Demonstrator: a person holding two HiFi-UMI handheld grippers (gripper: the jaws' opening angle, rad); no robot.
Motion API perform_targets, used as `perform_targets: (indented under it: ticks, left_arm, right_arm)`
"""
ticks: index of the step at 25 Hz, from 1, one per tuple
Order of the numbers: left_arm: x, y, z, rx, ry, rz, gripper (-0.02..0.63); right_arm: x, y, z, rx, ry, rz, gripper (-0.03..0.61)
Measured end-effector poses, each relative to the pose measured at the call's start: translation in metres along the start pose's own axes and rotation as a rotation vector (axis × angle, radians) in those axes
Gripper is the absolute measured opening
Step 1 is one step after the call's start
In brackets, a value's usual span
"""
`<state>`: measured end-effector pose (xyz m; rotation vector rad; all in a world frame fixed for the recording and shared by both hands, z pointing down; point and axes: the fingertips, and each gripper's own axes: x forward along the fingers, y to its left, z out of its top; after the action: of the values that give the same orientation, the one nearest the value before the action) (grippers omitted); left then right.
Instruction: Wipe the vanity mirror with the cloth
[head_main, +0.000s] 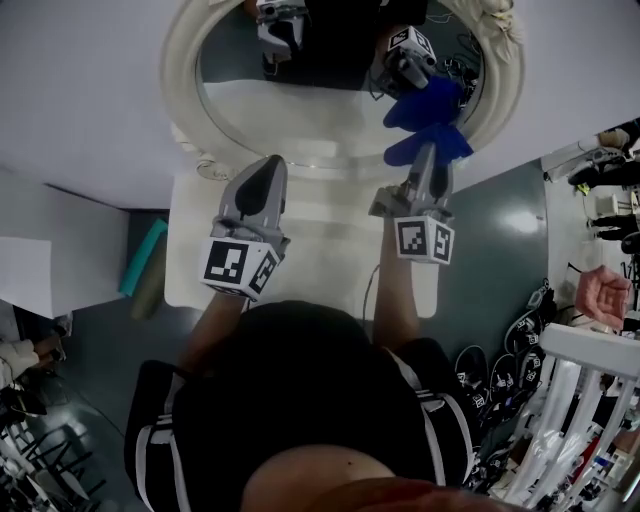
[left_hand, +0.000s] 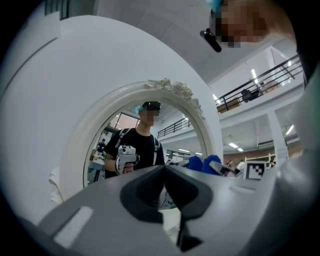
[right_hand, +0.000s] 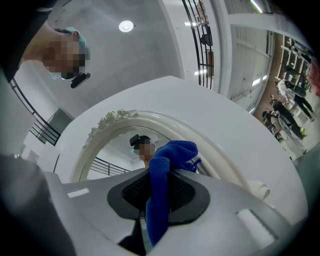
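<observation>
head view — right gripper (head_main: 428, 165) fingers pinching the blue cloth (head_main: 432, 142), bunched just past the fingertips at the vanity mirror (head_main: 290, 110) | left gripper (head_main: 266, 172) fingers pressed together, empty, mirror ahead of them | wiping seems barely begun — most glass left

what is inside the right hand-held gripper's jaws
A blue cloth, clamped by the right hand-held gripper, free end bunched toward the mirror. The pinched part is covered by the jaws.

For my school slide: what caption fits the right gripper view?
Right tool pinches a blue cloth before the white-framed mirror.
</observation>
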<state>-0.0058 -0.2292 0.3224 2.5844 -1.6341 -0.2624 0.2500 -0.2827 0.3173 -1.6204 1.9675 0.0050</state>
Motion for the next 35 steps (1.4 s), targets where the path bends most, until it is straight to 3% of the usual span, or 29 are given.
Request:
perform_targets:
  ticks: [19,35]
  left_arm:
    - [0.002,0.012,-0.001,-0.020,0.013,0.020,0.011]
    - [-0.015,0.015,-0.005,-0.055,0.006,0.024,0.011]
  right_arm:
    - [0.043,-0.006,0.007,0.029,-0.095,0.028,0.075]
    - [0.073,0.026,0.054,0.026,-0.175,0.089,0.075]
